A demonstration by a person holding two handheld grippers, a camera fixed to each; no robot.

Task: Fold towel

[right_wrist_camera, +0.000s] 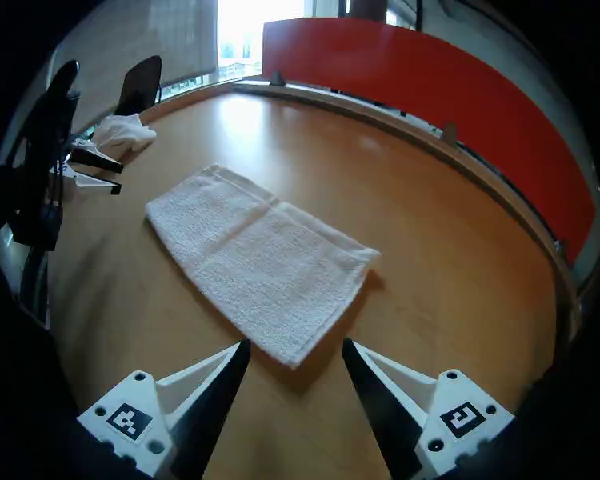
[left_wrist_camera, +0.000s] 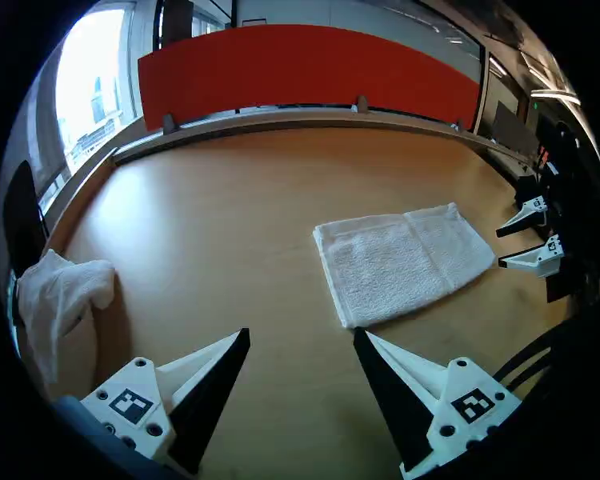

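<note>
I have the table under both cameras, a wide wooden top, with a long red panel standing along its edge beyond the towel. The towel lies flat on the wood, a white oblong with a line across its middle.

The left gripper view gives me a bright window off beyond the towel, and a crumpled white cloth well apart from the towel, slumped at the table's rim. The right gripper view gives me two dark chairs past the towel's far end, and a closer look at the towel's weave and its near corner.

The two grippers face each other across the towel, one at each short end. The left gripper points along the table with the towel's corner just beside one fingertip. Its jaws are spread wide and grip nothing. The right gripper tilts down at the opposite end, and that corner sits between its fingers, which are parted wide with nothing pinched. I cannot tell whether either one touches the cloth or the wood.
</note>
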